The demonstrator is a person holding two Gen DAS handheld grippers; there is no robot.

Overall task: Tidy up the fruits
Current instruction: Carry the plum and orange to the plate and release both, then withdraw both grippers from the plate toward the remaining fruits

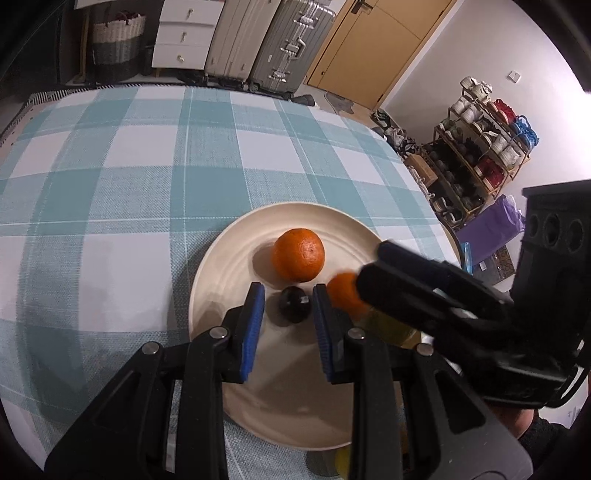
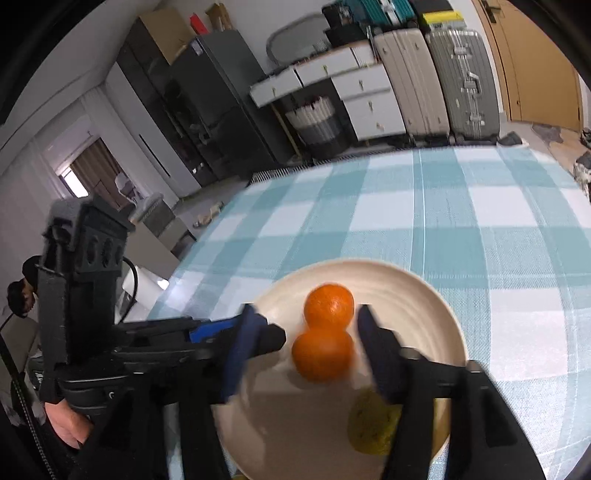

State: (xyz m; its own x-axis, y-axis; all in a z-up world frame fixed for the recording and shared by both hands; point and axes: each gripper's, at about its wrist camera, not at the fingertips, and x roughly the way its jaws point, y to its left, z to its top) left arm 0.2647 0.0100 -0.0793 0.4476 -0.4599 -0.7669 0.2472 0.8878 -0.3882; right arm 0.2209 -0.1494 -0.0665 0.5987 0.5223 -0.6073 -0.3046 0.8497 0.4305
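A cream plate [image 1: 221, 273] sits on the checked tablecloth. On it lie an orange [image 1: 298, 254], a small dark round fruit [image 1: 293, 303] and a second orange [image 1: 344, 291]. My left gripper [image 1: 288, 306] is open just above the plate, its blue pads on either side of the dark fruit, apart from it. In the right wrist view the plate [image 2: 417, 295] holds the far orange [image 2: 328, 304], the near orange [image 2: 322, 355] and a yellow-green fruit [image 2: 373, 424]. My right gripper [image 2: 308, 347] is open with the near orange between its fingers, blurred.
The teal and white checked tablecloth [image 1: 147, 166] covers the table beyond the plate. Suitcases [image 1: 280, 44] and white drawers [image 1: 186, 33] stand past the far edge. A shoe rack [image 1: 480, 155] stands right of the table. Another yellow fruit [image 1: 341, 459] lies by the plate's near rim.
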